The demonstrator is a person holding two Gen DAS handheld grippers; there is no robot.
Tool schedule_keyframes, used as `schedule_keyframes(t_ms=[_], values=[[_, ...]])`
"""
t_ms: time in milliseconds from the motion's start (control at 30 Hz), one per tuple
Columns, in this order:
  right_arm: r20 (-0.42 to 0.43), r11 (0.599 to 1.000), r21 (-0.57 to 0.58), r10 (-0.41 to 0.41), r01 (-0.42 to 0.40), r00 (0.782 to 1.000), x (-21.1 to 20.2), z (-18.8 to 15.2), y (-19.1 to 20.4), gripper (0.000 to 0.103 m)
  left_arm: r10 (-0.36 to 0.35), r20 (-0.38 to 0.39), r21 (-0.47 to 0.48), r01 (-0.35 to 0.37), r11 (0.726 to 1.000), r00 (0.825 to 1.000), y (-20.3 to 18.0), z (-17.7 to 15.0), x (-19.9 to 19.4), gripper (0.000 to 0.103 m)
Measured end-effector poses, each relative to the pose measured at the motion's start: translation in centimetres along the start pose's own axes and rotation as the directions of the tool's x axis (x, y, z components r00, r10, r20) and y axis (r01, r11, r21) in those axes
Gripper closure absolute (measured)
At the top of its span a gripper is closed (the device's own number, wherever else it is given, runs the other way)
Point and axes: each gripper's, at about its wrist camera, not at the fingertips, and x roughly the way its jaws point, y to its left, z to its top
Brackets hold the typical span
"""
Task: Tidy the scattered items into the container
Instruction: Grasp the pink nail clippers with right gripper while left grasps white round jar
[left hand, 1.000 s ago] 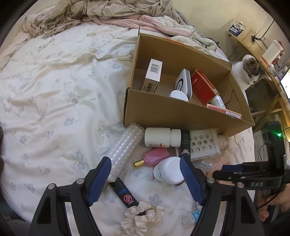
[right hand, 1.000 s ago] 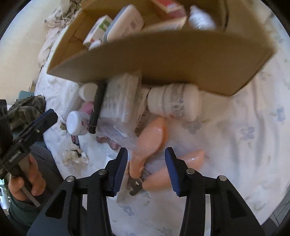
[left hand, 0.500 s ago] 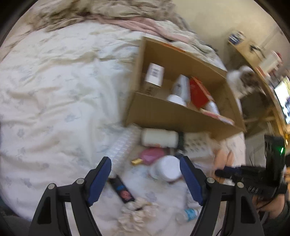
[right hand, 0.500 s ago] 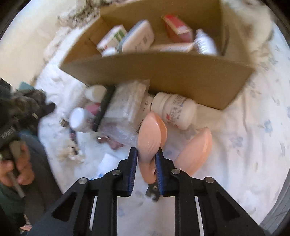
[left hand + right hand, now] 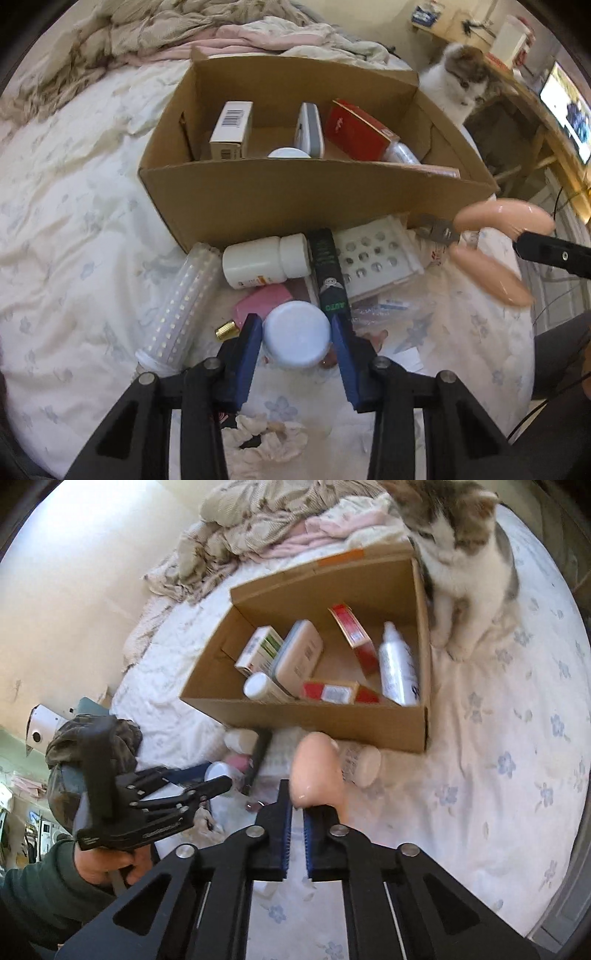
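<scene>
My left gripper (image 5: 297, 332) is closing on a white round jar (image 5: 297, 341) that lies on the bed in front of the cardboard box (image 5: 295, 192); both blue pads lie against its sides. My right gripper (image 5: 297, 801) is shut on one peach handle of a pair of clippers (image 5: 317, 771), held in the air just short of the box (image 5: 314, 720). From the left wrist view, the clippers (image 5: 498, 221) hang at the right with their metal head toward the box corner. The box holds several cartons and bottles.
A white pill bottle (image 5: 266, 262), a clear ribbed tube (image 5: 184, 306), a black tube (image 5: 328, 273), a perforated white case (image 5: 376, 254), a pink bottle (image 5: 266, 302) and a scrunchie (image 5: 266, 439) lie before the box. A cat (image 5: 461, 535) sits at its far right corner. Rumpled blankets (image 5: 147, 33) lie behind.
My left gripper came down over the white jar and its jaws narrowed onto it. My right gripper shut on the peach handle and lifted the clippers off the bed toward the box.
</scene>
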Motion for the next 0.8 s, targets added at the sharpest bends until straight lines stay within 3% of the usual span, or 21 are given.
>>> schedule_keyframes(t_ms=[33, 67, 100, 367, 433, 533, 633, 700, 733, 800], values=[[0.001, 1.0, 0.002, 0.006, -0.006, 1.0, -0.3, 0.1, 0.0, 0.1, 0.0, 0.006, -0.003, 0.0, 1.0, 1.0, 0.2, 0.0, -0.1, 0.064], [0.003, 1.0, 0.002, 0.013, -0.013, 1.0, -0.4, 0.2, 0.1, 0.1, 0.0, 0.013, -0.006, 0.0, 1.0, 1.0, 0.4, 0.0, -0.3, 0.074], [0.005, 1.0, -0.002, 0.009, -0.009, 1.0, -0.4, 0.2, 0.1, 0.1, -0.004, 0.025, -0.013, 0.005, 1.0, 1.0, 0.6, 0.0, -0.7, 0.096], [-0.035, 0.999, -0.01, -0.044, 0.044, 0.998, 0.6, -0.2, -0.5, 0.101, -0.008, 0.029, -0.054, 0.01, 0.998, 1.0, 1.2, 0.0, -0.9, 0.1], [-0.05, 0.997, 0.006, -0.073, 0.074, 0.996, 0.9, -0.3, -1.1, 0.098, -0.009, 0.032, -0.055, 0.01, 0.998, 0.999, 1.3, 0.0, -1.0, 0.095], [-0.094, 0.991, 0.087, -0.089, 0.098, 0.992, 1.7, -0.6, -2.8, 0.089, -0.023, -0.005, -0.061, 0.023, 0.998, 1.0, 1.4, -0.2, -0.7, 0.063], [-0.111, 0.981, 0.144, -0.113, 0.129, 0.987, 2.0, -0.8, -4.1, 0.08, 0.003, -0.013, -0.049, -0.004, 0.999, 1.0, 1.2, -0.3, -0.6, 0.062], [-0.113, 0.974, 0.198, -0.09, 0.112, 0.989, 2.1, -0.7, -4.9, 0.06, 0.007, -0.011, -0.048, -0.008, 0.999, 1.0, 1.1, -0.3, -0.5, 0.06], [-0.111, 0.97, 0.222, -0.079, 0.102, 0.991, 2.2, -0.7, -5.2, 0.036, 0.015, -0.012, -0.044, -0.016, 0.999, 1.0, 1.0, -0.3, -0.5, 0.058], [-0.086, 0.966, 0.225, -0.11, 0.127, 0.99, 2.2, -0.5, -5.3, 0.03, 0.037, -0.012, -0.028, -0.038, 0.999, 0.999, 0.7, -0.3, -0.4, 0.057]])
